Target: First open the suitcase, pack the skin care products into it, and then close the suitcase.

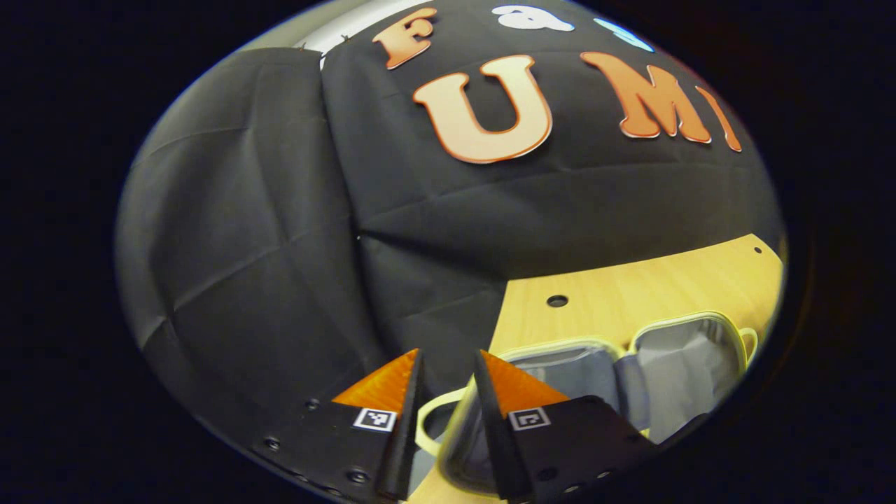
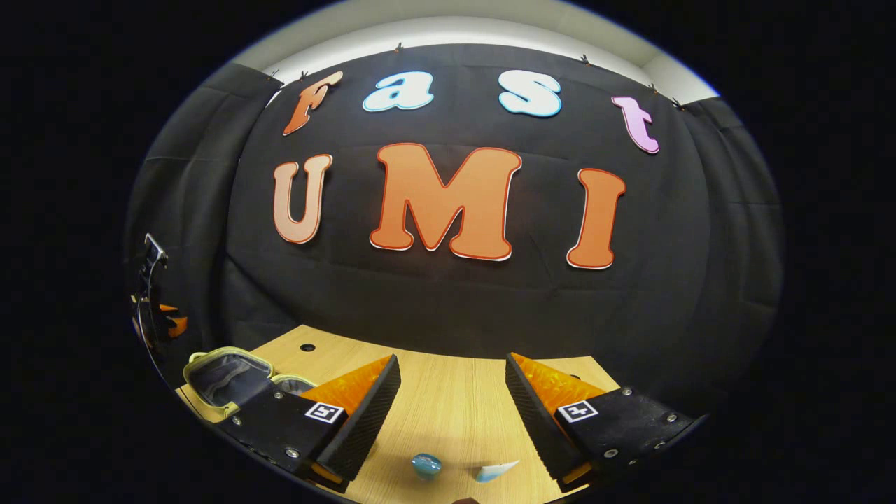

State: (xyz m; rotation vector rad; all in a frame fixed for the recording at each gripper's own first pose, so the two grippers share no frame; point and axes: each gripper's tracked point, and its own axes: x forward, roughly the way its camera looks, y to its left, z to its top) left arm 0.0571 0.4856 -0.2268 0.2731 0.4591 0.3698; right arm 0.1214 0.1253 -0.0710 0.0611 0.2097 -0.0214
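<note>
Nearest the lens in the right gripper view, the right gripper [image 2: 452,406] hangs over the wooden table [image 2: 448,399] with its fingers spread wide and nothing between them. Just below that gap lie two small skin care items: a rounded blue piece [image 2: 426,465] and a pale flat packet [image 2: 497,471] beside it, both close under the fingertips. The suitcase [image 2: 227,378] sits well off to that gripper's left, lid thrown back, grey lining bare.

In the left gripper view, the left gripper [image 1: 448,392] hovers at the near rim of the open suitcase [image 1: 682,364], fingers parted by a narrow gap, gripping nothing. Both halves look empty. The right hand seems better placed to collect the products; packing appears not yet begun.
</note>
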